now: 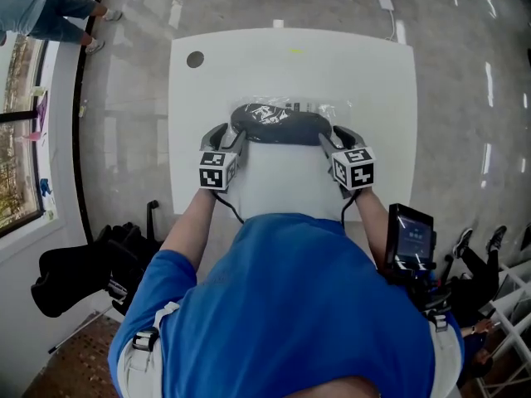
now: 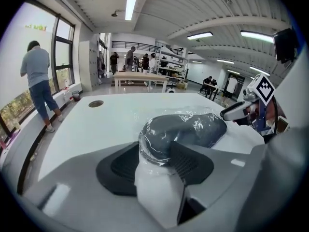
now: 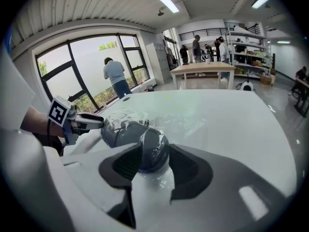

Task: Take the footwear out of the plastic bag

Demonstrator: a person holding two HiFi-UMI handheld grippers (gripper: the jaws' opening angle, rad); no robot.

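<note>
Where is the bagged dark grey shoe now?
Head view: the dark grey shoe, inside its clear plastic bag, lies centre of the white table, one end in the left gripper, the other in the right gripper.

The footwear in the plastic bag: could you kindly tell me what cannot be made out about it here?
Head view: both ends of the footwear, covered by the left gripper and right gripper clamped on them.
All views: where the plastic bag opens, lost in clear film and glare.
Head view: white print on top, too small.
One shoe or two: cannot tell.
</note>
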